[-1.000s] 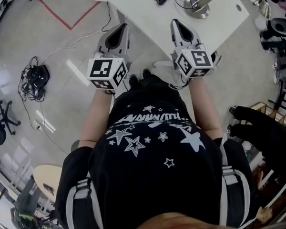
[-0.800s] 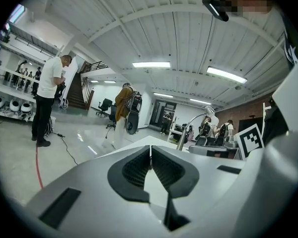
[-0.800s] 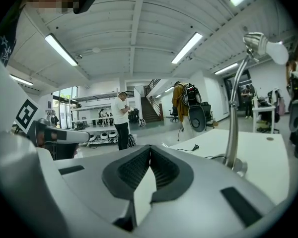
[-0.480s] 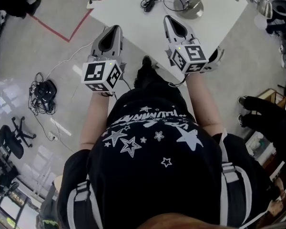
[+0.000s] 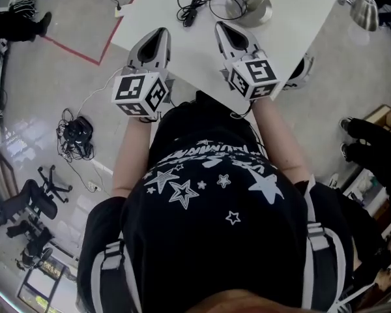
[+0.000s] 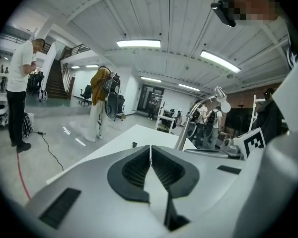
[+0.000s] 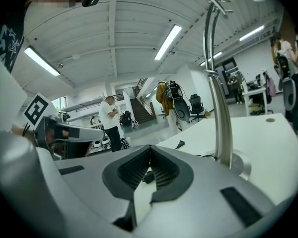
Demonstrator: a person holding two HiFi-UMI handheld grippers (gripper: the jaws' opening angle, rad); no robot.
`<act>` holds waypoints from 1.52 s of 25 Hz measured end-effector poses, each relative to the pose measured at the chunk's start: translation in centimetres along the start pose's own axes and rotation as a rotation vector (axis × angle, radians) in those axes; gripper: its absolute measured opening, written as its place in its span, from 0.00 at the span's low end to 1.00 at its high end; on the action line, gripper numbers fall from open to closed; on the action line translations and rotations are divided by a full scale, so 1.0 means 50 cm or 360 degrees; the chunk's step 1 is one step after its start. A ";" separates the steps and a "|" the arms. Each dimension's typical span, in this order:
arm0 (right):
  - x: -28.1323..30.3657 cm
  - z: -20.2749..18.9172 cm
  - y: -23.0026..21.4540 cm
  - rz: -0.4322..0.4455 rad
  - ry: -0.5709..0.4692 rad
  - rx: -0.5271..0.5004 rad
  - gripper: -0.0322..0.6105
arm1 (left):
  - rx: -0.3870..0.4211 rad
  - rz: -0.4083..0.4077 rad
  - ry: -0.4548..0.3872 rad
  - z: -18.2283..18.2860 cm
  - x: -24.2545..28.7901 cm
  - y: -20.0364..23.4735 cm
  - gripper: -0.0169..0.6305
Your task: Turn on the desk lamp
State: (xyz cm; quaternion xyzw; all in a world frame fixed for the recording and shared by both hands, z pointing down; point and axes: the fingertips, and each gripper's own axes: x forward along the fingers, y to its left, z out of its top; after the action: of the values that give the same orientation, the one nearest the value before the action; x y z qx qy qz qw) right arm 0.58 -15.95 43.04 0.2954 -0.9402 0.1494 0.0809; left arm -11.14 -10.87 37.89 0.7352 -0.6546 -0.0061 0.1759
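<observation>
A silver desk lamp stands on the white table (image 5: 300, 25): its round base (image 5: 247, 6) at the far side, its arm bending right to the lamp head (image 5: 365, 10) beyond the table's edge. The lamp's pole (image 7: 219, 118) rises just right of my right gripper (image 7: 150, 163), whose jaws are shut with nothing between them. In the head view that right gripper (image 5: 229, 34) hovers over the table just short of the base. My left gripper (image 5: 153, 44), also shut and empty, hangs over the table's near left edge. The lamp pole (image 6: 186, 130) shows ahead to its right.
A black cable with a plug (image 5: 194, 8) lies coiled on the table left of the lamp base. On the floor are a tangle of cables (image 5: 77, 135), an office chair (image 5: 32, 204) and red tape lines (image 5: 85, 51). A person (image 6: 21, 90) stands far left.
Both grippers have moved forward over the table, towards the lamp base. The jaws have stayed shut.
</observation>
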 end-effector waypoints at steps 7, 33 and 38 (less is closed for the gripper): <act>0.018 0.018 -0.020 -0.0027 -0.0024 0.0001 0.06 | 0.0075 -0.0065 0.0116 -0.013 0.025 0.004 0.05; 0.073 0.027 -0.045 -0.0533 0.0014 0.0035 0.06 | 0.0292 -0.0661 0.0700 -0.191 0.139 0.027 0.06; 0.068 0.021 -0.043 -0.0593 0.0026 0.0054 0.06 | 0.0323 -0.0762 0.0807 -0.222 0.149 0.010 0.17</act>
State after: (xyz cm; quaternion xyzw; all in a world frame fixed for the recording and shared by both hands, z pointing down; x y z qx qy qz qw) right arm -1.00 -19.75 43.37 0.4643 -0.8659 0.1502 0.1097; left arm -7.90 -15.33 50.10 0.8595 -0.3969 0.2004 0.2523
